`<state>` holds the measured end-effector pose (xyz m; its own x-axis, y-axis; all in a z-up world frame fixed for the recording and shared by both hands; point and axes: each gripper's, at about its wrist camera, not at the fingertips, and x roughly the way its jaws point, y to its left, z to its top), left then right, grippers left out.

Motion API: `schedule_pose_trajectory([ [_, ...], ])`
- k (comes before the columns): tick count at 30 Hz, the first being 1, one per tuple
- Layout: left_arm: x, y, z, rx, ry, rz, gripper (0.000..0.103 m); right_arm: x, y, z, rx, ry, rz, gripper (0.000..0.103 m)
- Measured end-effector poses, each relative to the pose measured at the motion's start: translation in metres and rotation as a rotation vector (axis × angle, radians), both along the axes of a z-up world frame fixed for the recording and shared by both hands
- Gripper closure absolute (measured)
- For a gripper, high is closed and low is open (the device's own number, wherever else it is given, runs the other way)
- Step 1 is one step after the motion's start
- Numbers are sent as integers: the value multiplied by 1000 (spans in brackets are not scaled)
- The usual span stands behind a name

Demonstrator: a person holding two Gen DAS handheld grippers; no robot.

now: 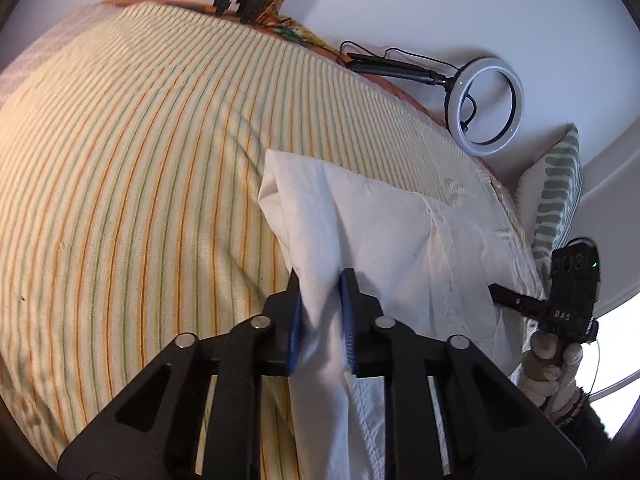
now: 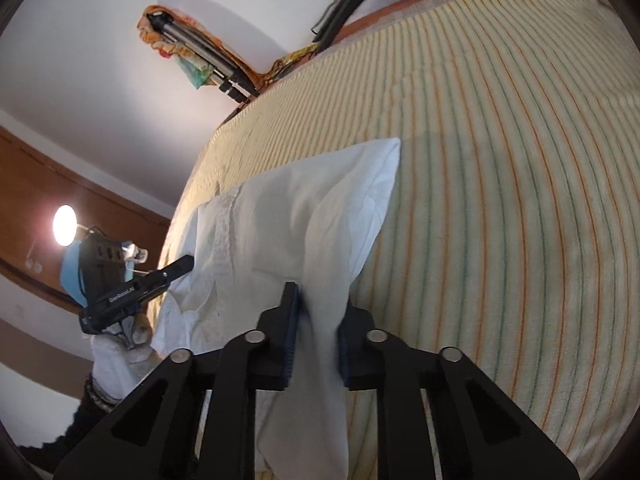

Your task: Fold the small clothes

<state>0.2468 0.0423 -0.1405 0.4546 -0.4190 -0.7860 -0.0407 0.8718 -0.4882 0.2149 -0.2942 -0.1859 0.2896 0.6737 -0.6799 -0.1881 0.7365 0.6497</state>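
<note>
Striped bedspread (image 1: 120,200), white garment (image 1: 360,220) near bed's edge, partly folded. Left claw (image 1: 322,312), right claw (image 2: 318,328) both clamped on cloth. More folds left.

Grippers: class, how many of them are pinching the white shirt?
2. The left gripper pinches one bunched edge of the white shirt; the right gripper pinches another.
</note>
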Motion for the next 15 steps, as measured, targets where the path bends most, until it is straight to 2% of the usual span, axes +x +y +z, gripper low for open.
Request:
schedule_pose_trajectory([
  [5,-8,-11,18,44,-49,-9,93,-13,16,30,-113,-101,15,95],
  [11,-13,-23,44,24,-101,-15,94,-26,22,63,-158,-195,25,96],
  [15,-14,-46,58,36,-133,-62,94,-33,18,82,-196,-250,15,96],
])
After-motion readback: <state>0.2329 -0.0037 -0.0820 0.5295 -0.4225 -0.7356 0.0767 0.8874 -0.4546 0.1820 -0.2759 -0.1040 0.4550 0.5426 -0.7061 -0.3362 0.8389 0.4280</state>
